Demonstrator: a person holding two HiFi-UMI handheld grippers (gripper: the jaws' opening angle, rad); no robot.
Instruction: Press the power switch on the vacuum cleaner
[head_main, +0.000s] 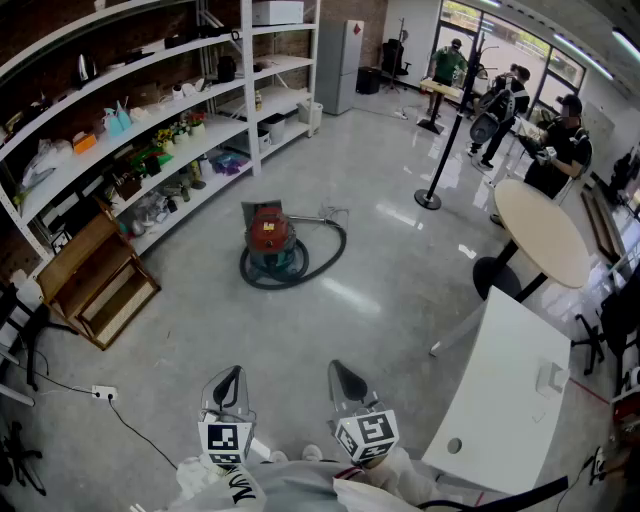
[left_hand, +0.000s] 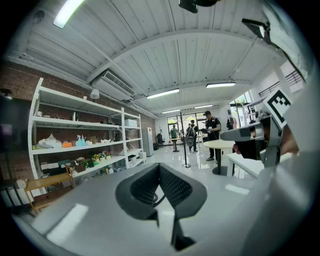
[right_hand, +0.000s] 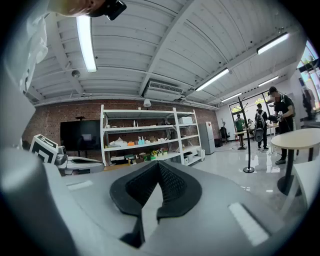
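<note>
Our left tongs (head_main: 228, 388) hang clenched on nothing, well short of the vacuum cleaner (head_main: 270, 238), which sits on the floor (head_main: 400, 300) inside its coiled hose (head_main: 322, 260). Our right tongs (head_main: 347, 382), also clenched and empty, are equally far from it. The switch is too small to spot; we judge we must walk close, then press with one closed tip.

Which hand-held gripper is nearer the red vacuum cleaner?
Left, marginally. The left hand-held gripper is back from the red canister vacuum cleaner, slightly left; right hand-held gripper back, further right.
</note>
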